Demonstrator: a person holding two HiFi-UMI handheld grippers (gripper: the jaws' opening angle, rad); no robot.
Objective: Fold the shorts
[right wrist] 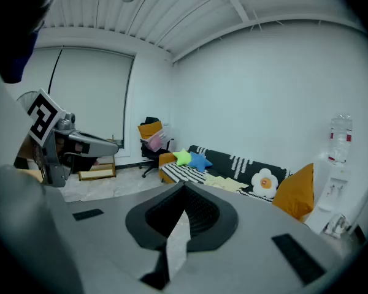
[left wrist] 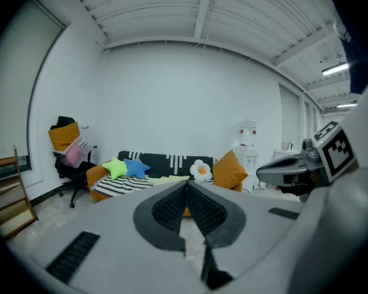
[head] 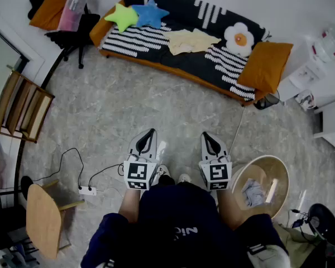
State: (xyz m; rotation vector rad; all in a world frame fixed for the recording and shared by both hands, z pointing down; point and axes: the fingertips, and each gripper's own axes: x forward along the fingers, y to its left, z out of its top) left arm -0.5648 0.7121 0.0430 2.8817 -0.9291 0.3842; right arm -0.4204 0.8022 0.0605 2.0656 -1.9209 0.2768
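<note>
Head view, marbled floor (head: 156, 105), striped sofa (head: 206, 63), shorts (head: 190, 41), left gripper (head: 149, 134), right gripper (head: 206, 135), fingers (left wrist: 170, 210) clenched.

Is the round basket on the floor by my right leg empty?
No, a crumpled blue-grey cloth lies inside the round beige basket in the head view.

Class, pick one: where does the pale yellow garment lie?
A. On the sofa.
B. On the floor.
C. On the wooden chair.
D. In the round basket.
A: the pale yellow shorts lie on the sofa, between the blue star cushion and the fried-egg cushion.
</note>
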